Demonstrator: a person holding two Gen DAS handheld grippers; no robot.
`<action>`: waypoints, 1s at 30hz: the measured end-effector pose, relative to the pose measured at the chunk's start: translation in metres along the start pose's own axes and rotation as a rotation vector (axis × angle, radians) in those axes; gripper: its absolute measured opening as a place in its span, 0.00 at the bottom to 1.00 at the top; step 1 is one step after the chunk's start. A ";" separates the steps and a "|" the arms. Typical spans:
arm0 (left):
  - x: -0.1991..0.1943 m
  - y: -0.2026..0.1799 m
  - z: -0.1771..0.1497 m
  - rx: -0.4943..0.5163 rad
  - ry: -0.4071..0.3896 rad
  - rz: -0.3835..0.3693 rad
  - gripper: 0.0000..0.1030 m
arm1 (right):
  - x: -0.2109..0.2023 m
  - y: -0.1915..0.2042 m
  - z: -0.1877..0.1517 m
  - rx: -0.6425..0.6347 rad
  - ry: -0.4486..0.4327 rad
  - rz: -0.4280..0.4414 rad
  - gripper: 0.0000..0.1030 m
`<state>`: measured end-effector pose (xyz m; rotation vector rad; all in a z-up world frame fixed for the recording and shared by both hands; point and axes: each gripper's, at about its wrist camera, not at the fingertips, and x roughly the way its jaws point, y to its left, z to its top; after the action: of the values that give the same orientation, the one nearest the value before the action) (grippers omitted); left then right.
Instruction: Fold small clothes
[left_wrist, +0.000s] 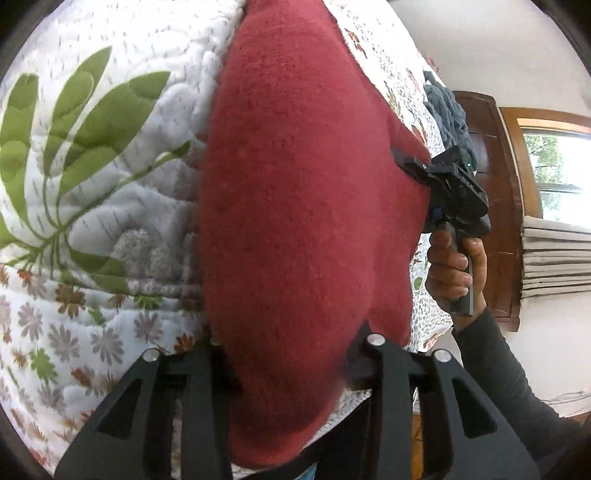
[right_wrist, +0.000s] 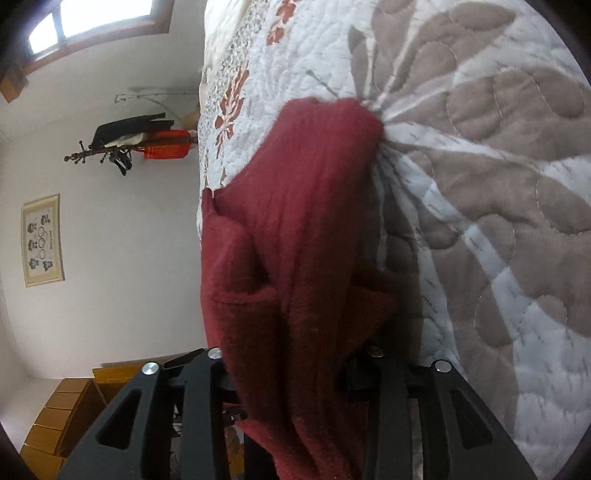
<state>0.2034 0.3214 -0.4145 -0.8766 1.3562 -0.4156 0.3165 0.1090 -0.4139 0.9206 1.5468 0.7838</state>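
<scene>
One red garment (left_wrist: 295, 221) and two black two-finger grippers are seen, with one quilted bedspread (left_wrist: 110, 206) beneath them. The garment is made of a fuzzy, fleecy knit, deep red, and is bunched into a rounded, elongated mass with soft folds and a ribbed look in the right wrist view. It is held against the bedspread, stretched between the two grippers. The left gripper (left_wrist: 291, 354) is pinched on one end of the cloth, its fingertips hidden by the fabric. The right gripper (left_wrist: 408, 164) is pressed onto the opposite edge, and its handle is gripped by a hand (left_wrist: 454, 269) in a dark sleeve. The bedspread is white, stitched in puffy curves and printed with green leaves, beige leaves and small flowers. One blue-grey fluffy cloth (left_wrist: 448, 110) lies further along the bed.
</scene>
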 end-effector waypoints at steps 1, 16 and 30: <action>0.000 0.003 -0.001 -0.005 -0.002 -0.005 0.42 | 0.001 0.000 0.001 0.000 0.004 -0.004 0.44; -0.063 -0.064 -0.045 0.192 -0.190 -0.009 0.55 | -0.067 0.053 -0.080 -0.190 -0.279 -0.201 0.37; -0.059 -0.064 -0.036 0.166 -0.144 -0.079 0.51 | -0.034 0.043 -0.065 -0.231 -0.283 -0.343 0.15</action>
<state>0.1713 0.3123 -0.3264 -0.8085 1.1410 -0.5092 0.2611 0.0998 -0.3498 0.5492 1.2876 0.5457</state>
